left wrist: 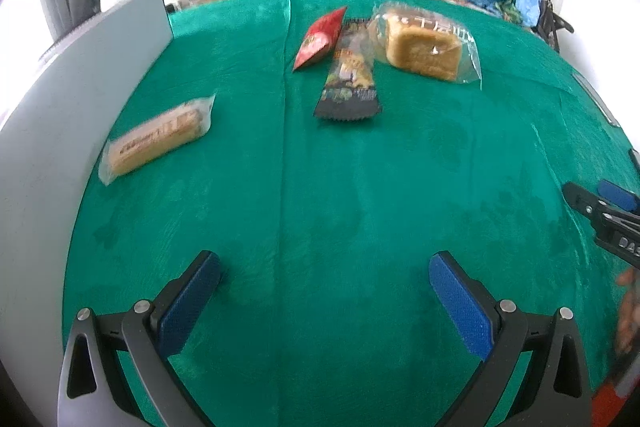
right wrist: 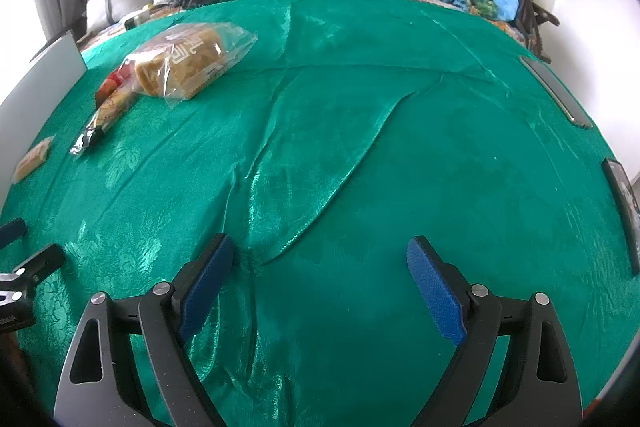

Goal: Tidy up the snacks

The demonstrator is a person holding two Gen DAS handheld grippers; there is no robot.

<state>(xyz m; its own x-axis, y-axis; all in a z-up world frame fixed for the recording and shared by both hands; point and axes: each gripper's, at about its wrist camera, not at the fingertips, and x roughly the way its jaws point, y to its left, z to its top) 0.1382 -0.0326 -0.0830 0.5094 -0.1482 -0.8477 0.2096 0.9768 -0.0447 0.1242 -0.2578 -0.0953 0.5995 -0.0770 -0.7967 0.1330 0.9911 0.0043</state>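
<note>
On the green cloth (left wrist: 320, 195), left to right, lie a biscuit pack (left wrist: 158, 139), red packet (left wrist: 320, 39), dark bar (left wrist: 350, 83) and bagged bread (left wrist: 424, 43). Only the left wrist view shows the red packet whole. The left gripper (left wrist: 324, 277) and right gripper (right wrist: 320, 263) both gape empty.

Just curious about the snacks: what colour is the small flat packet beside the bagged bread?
Red; the small flat foil packet shows best in the left wrist view.

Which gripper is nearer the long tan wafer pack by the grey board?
Left. The left gripper has the wafer pack ahead to its left; the right gripper sees it far off at its left edge.
</note>
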